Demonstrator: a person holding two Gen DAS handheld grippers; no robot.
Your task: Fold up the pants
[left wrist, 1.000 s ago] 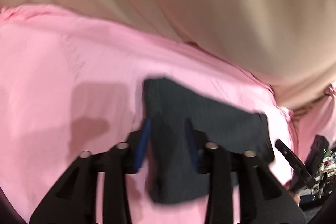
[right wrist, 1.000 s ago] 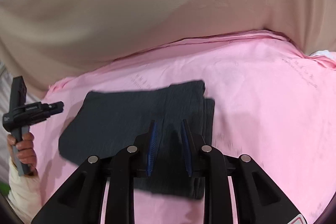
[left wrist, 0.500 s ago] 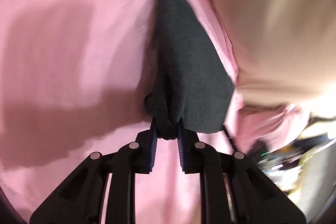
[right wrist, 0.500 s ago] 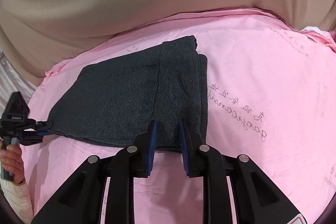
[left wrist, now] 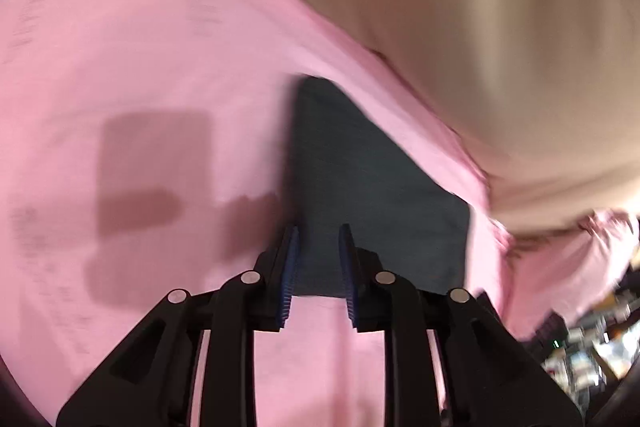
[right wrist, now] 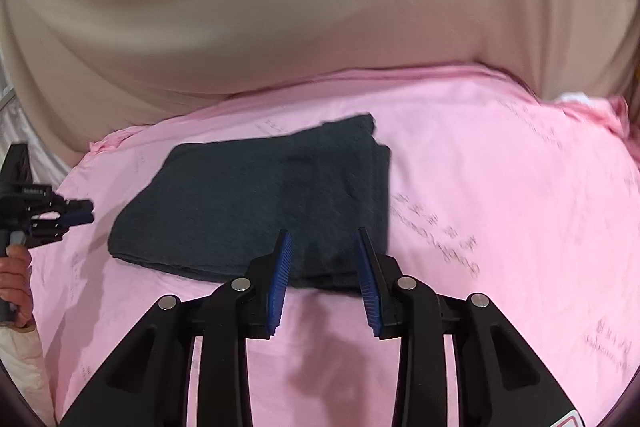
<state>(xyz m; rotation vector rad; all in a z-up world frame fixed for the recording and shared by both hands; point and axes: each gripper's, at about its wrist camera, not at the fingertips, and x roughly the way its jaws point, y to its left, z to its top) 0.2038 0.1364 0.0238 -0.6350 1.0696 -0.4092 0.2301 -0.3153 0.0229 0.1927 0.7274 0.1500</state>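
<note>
Each fisheye camera sits behind its own gripper's fingers, angled down and close over the pink cloth-covered surface (right wrist: 500, 211). Both views share the folded dark grey fabric pants (left wrist: 360, 187) (right wrist: 260, 203), viewed from opposite ends.

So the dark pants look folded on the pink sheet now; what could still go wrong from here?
1. The right tool hangs just above the near edge of the folded pants, its jaws having just opened with nothing between them. A low pull-back might snag the top layer and undo the fold.
2. The left tool, also just opened, is close to the pants' corner and could drag it.
3. The pink sheet may shift under any such tug.
</note>
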